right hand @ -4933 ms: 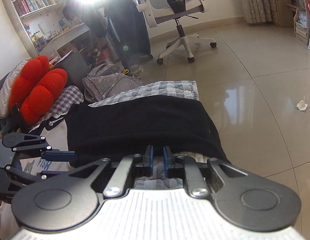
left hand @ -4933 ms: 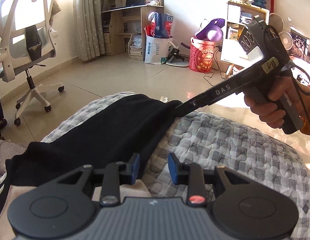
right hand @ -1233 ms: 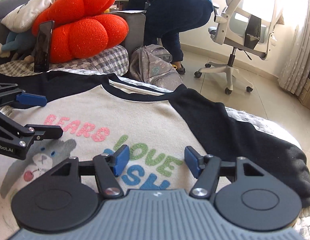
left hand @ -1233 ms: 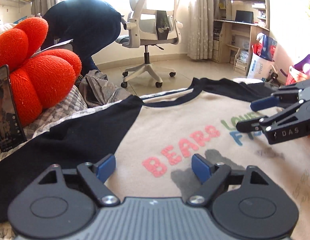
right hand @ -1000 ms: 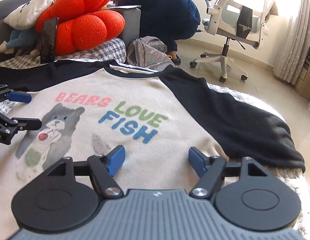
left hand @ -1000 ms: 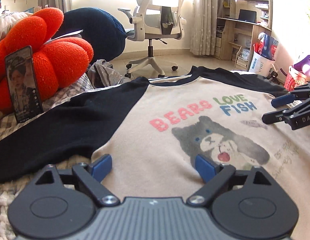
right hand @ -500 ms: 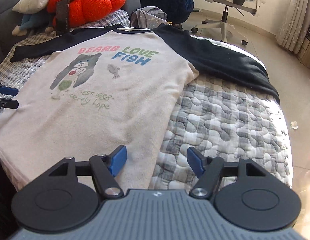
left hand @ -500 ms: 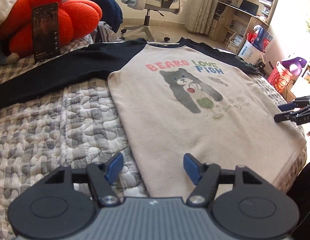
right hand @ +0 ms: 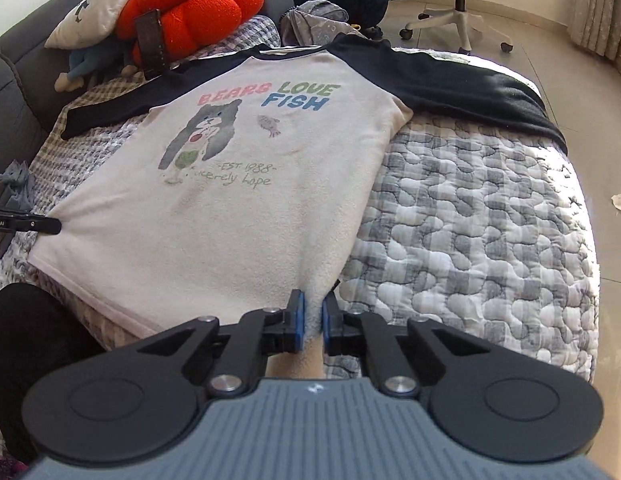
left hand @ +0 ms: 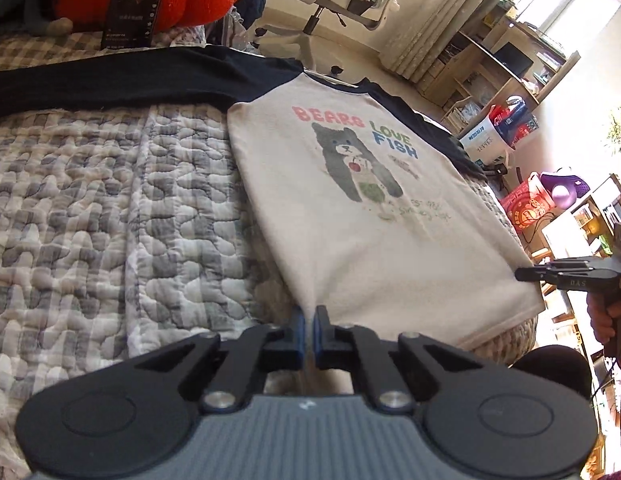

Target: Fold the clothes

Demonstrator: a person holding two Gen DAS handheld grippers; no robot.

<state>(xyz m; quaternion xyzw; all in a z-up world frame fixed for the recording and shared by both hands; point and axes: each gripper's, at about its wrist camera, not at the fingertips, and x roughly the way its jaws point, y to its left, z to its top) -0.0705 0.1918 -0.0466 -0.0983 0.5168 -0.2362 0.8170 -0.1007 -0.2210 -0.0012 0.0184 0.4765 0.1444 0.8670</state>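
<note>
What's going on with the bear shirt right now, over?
Left gripper shut on hem corner, right gripper shut on the other. Bear shirt flat on the quilt, sleeves out, unfolded. Nothing lying on it.

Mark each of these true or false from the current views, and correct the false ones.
1. Both sleeves of the shirt are folded over its front. False: both dark sleeves lie spread out to the sides on the quilt.
2. The left hand-held gripper is closed on the shirt's hem corner. True.
3. The right hand-held gripper is wide open above the shirt. False: its jaws are pinched on the other hem corner.
4. The shirt lies print side up. True.
5. The orange cushion sits on the shirt. False: it lies beyond the collar.
</note>
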